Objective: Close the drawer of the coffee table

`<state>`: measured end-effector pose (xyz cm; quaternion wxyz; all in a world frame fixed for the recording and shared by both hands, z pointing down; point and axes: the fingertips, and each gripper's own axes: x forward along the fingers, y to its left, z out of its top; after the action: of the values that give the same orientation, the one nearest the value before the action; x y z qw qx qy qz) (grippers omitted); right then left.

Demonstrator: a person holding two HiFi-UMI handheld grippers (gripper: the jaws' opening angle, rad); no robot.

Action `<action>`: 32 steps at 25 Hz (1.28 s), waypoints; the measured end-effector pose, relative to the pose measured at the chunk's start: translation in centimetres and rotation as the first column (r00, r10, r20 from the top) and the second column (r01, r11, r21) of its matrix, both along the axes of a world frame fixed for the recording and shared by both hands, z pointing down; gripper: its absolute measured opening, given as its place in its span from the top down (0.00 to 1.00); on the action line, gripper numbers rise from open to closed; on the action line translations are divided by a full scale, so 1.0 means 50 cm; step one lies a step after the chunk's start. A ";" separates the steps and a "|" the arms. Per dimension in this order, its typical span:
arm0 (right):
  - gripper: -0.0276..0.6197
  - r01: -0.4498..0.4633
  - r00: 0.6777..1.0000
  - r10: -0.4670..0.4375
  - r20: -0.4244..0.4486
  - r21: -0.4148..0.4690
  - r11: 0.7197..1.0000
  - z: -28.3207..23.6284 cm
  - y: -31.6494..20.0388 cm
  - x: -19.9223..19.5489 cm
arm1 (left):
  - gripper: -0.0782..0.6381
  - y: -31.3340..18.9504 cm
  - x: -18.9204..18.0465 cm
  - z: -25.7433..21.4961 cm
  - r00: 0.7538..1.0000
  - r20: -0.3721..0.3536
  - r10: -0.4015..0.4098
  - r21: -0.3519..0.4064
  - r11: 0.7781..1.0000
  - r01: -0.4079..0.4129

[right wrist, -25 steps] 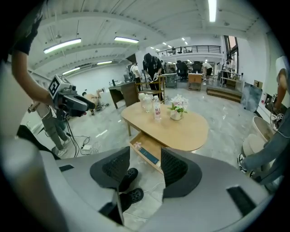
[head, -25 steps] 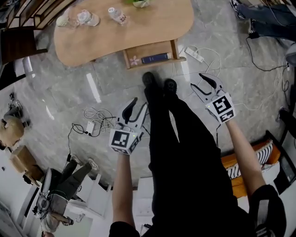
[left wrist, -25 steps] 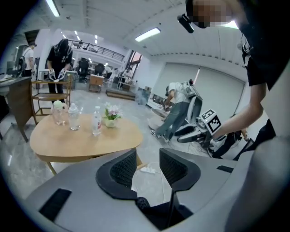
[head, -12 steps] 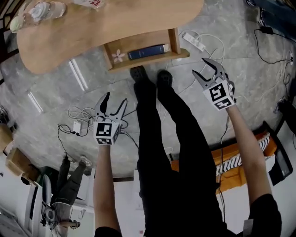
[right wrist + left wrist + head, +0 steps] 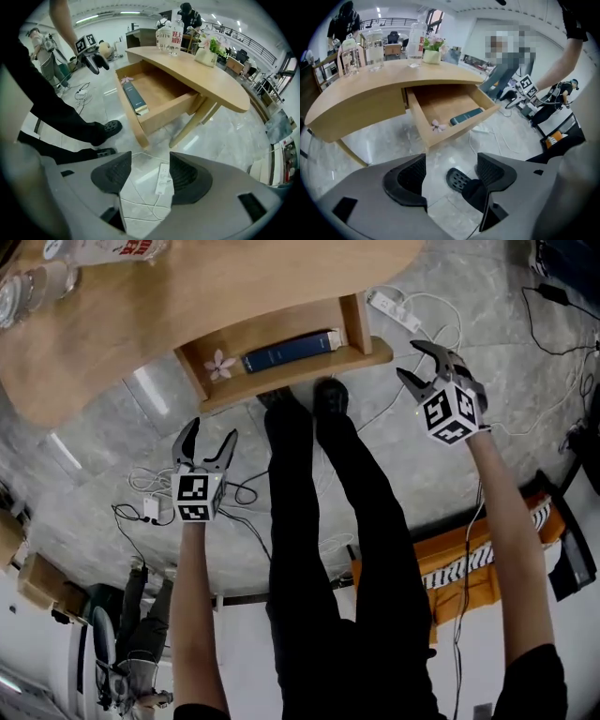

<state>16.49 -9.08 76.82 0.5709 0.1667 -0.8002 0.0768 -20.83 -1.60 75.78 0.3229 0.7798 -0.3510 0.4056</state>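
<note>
The wooden coffee table (image 5: 112, 324) has its drawer (image 5: 298, 370) pulled out toward me. A dark blue book (image 5: 289, 350) and a pink flower (image 5: 221, 365) lie inside. My left gripper (image 5: 208, 435) hovers over the floor just short of the drawer's left front corner; its jaws have just been opening and hold nothing. My right gripper (image 5: 419, 365) hangs beside the drawer's right front corner, apart from it, open and empty after widening too. The left gripper view shows the drawer (image 5: 440, 101) beyond the left gripper (image 5: 450, 171). In the right gripper view the drawer (image 5: 159, 93) lies ahead of the right gripper (image 5: 151, 176).
My legs and black shoes (image 5: 330, 395) stand right in front of the drawer. A white power strip (image 5: 163, 178) and cables (image 5: 412, 320) lie on the marble floor. Bottles, a glass jar (image 5: 375, 44) and a small plant (image 5: 207, 54) sit on the tabletop. An orange striped cushion (image 5: 469, 563) lies behind me.
Both grippers have dropped toward the floor and closer to the drawer front, and the table looms larger. Both pairs of jaws stand wider than a second ago.
</note>
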 end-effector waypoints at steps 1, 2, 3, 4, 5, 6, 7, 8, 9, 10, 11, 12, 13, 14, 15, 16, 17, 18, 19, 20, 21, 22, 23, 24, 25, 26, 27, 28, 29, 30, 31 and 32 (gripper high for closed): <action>0.62 0.011 1.000 -0.011 -0.001 -0.002 1.000 0.015 0.001 -0.005 | 0.42 -0.006 -0.006 0.013 1.000 0.012 0.010 0.006 1.000 -0.010; 0.62 0.023 1.000 -0.023 -0.004 -0.003 1.000 0.030 0.001 -0.008 | 0.42 -0.012 -0.010 0.026 1.000 0.022 0.020 0.011 1.000 -0.020; 0.62 0.034 0.999 -0.034 -0.011 -0.005 0.999 0.047 -0.001 -0.008 | 0.42 -0.019 -0.011 0.039 0.999 0.028 0.030 0.013 0.999 -0.030; 0.62 0.043 0.999 -0.043 -0.019 -0.009 0.999 0.063 -0.004 -0.007 | 0.42 -0.025 -0.009 0.054 0.999 0.031 0.040 0.012 0.999 -0.040; 0.62 0.047 0.999 -0.047 -0.026 -0.013 0.999 0.079 -0.009 -0.006 | 0.42 -0.032 -0.005 0.069 0.998 0.034 0.050 0.010 0.999 -0.050; 0.62 0.049 0.998 -0.049 -0.029 -0.016 0.999 0.092 -0.013 -0.006 | 0.42 -0.037 0.001 0.083 0.998 0.036 0.059 0.008 0.998 -0.060; 0.62 0.051 0.998 -0.052 -0.029 -0.020 0.998 0.102 -0.016 -0.010 | 0.42 -0.042 0.005 0.094 0.997 0.039 0.065 0.006 0.998 -0.065; 0.62 0.057 0.998 -0.058 -0.026 -0.024 0.998 0.110 -0.016 -0.015 | 0.42 -0.046 0.008 0.103 0.997 0.042 0.062 0.005 0.998 -0.062; 0.63 0.067 0.997 -0.068 -0.022 -0.026 0.997 0.116 -0.014 -0.022 | 0.42 -0.050 0.008 0.111 0.998 0.042 0.051 0.006 0.999 -0.051; 0.64 0.079 0.997 -0.079 -0.020 -0.023 0.997 0.121 -0.012 -0.029 | 0.42 -0.055 0.007 0.118 0.998 0.042 0.038 0.005 0.999 -0.039; 0.67 0.091 0.996 -0.091 -0.019 -0.017 0.996 0.124 -0.011 -0.035 | 0.42 -0.057 0.006 0.124 0.998 0.044 0.033 0.004 0.999 -0.033; 0.70 0.100 0.995 -0.100 -0.020 -0.008 0.995 0.127 -0.010 -0.039 | 0.42 -0.057 0.005 0.131 0.998 0.049 0.034 0.001 0.999 -0.034; 0.72 0.105 0.994 -0.105 -0.022 -0.001 0.995 0.130 -0.009 -0.042 | 0.42 -0.057 0.006 0.137 0.998 0.054 0.036 -0.001 0.999 -0.036; 0.72 0.106 0.994 -0.106 -0.024 0.002 0.994 0.134 -0.009 -0.044 | 0.42 -0.058 0.006 0.143 0.998 0.059 0.034 -0.002 0.999 -0.034; 0.73 0.106 0.994 -0.105 -0.026 0.002 0.994 0.137 -0.011 -0.046 | 0.42 -0.061 0.007 0.147 0.998 0.061 0.027 -0.002 1.000 -0.027; 0.73 0.106 0.994 -0.106 -0.029 0.001 0.994 0.140 -0.012 -0.048 | 0.42 -0.064 0.007 0.150 0.998 0.061 0.017 0.000 1.000 -0.017; 0.74 0.108 0.994 -0.108 -0.033 0.002 0.994 0.142 -0.013 -0.051 | 0.42 -0.066 0.008 0.153 0.998 0.060 0.007 0.001 1.000 -0.007; 0.77 0.112 0.993 -0.112 -0.038 0.003 0.994 0.144 -0.013 -0.053 | 0.42 -0.067 0.008 0.155 0.998 0.061 0.001 0.004 1.000 -0.001; 0.80 0.117 0.992 -0.116 -0.043 0.006 0.993 0.146 -0.014 -0.055 | 0.42 -0.067 0.008 0.157 0.998 0.065 0.000 0.006 1.000 -0.001; 0.81 0.119 0.992 -0.118 -0.048 0.007 0.993 0.148 -0.015 -0.056 | 0.42 -0.066 0.008 0.160 0.997 0.071 0.003 0.009 1.000 -0.003; 0.82 0.117 0.992 -0.117 -0.050 0.007 0.993 0.149 -0.016 -0.057 | 0.42 -0.064 0.007 0.164 0.997 0.080 0.005 0.013 1.000 -0.006; 0.82 0.112 0.993 -0.111 -0.049 0.006 0.994 0.150 -0.016 -0.057 | 0.42 -0.064 0.007 0.166 0.996 0.090 0.001 0.018 1.000 -0.003; 0.82 0.105 0.993 -0.104 -0.048 0.004 0.995 0.150 -0.017 -0.057 | 0.44 -0.065 0.005 0.169 0.995 0.102 -0.009 0.025 1.000 0.007; 0.82 0.097 0.994 -0.097 -0.048 0.003 0.995 0.150 -0.017 -0.056 | 0.47 -0.068 0.001 0.170 0.993 0.113 -0.027 0.033 0.999 0.023; 0.82 0.091 0.995 -0.091 -0.051 0.002 0.996 0.149 -0.017 -0.055 | 0.50 -0.072 -0.003 0.170 0.991 0.123 -0.048 0.041 0.998 0.043; 0.82 0.085 0.995 -0.084 -0.054 0.000 0.996 0.149 -0.017 -0.054 | 0.56 -0.076 -0.008 0.171 0.989 0.133 -0.068 0.049 0.997 0.062; 0.82 0.077 0.995 -0.077 -0.056 -0.002 0.997 0.149 -0.017 -0.054 | 0.60 -0.079 -0.014 0.170 0.987 0.140 -0.083 0.055 0.996 0.076; 0.82 0.069 0.996 -0.069 -0.057 -0.004 0.998 0.150 -0.017 -0.054 | 0.62 -0.081 -0.019 0.170 0.985 0.146 -0.094 0.060 0.994 0.086; 0.82 0.059 0.997 -0.059 -0.058 -0.007 0.998 0.150 -0.017 -0.055 | 0.64 -0.083 -0.024 0.170 0.983 0.152 -0.105 0.064 0.993 0.096; 0.82 0.047 0.997 -0.048 -0.058 -0.010 0.999 0.151 -0.017 -0.056 | 0.67 -0.084 -0.029 0.169 0.980 0.157 -0.118 0.067 0.992 0.108; 0.82 0.035 0.998 -0.036 -0.059 -0.013 0.999 0.151 -0.018 -0.057 | 0.71 -0.086 -0.034 0.168 0.978 0.163 -0.133 0.070 0.990 0.123; 0.82 0.022 0.998 -0.023 -0.060 -0.014 1.000 0.150 -0.019 -0.057 | 0.74 -0.088 -0.039 0.167 0.975 0.167 -0.148 0.072 0.988 0.137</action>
<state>13.62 -10.02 84.33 0.5968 0.1561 -0.7839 0.0707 -22.77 -5.98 84.15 0.2961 0.7240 -0.4446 0.4364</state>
